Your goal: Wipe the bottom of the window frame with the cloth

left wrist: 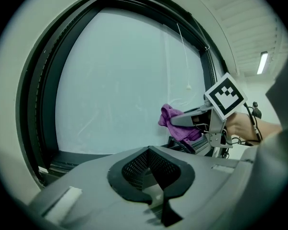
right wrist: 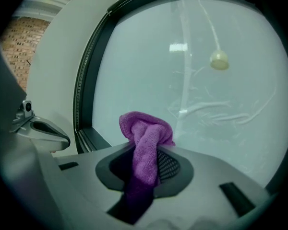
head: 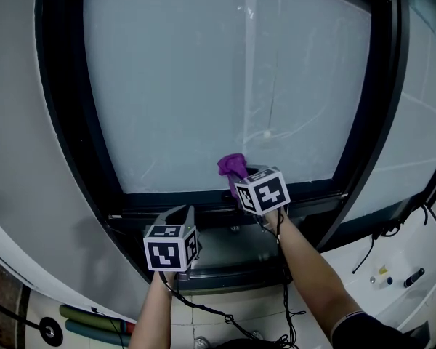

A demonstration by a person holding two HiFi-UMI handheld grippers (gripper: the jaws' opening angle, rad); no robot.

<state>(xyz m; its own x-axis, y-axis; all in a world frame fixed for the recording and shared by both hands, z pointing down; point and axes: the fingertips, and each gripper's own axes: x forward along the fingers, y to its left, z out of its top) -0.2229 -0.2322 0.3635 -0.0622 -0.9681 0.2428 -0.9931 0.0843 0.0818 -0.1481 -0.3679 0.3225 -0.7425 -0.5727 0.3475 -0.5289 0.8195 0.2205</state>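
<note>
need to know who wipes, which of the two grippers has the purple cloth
The right gripper, the one higher up near the glass: its fingers are shut on the purple cloth. The left gripper sits lower, fingers together with nothing between them.

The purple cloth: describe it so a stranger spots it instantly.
Find the big frosted window in its dark frame and follow the bottom rail to just right of centre. There the right claw pinches the purple cloth, bunched up above that rail. It is the only soft, coloured thing; all around it is grey, black or white.
</note>
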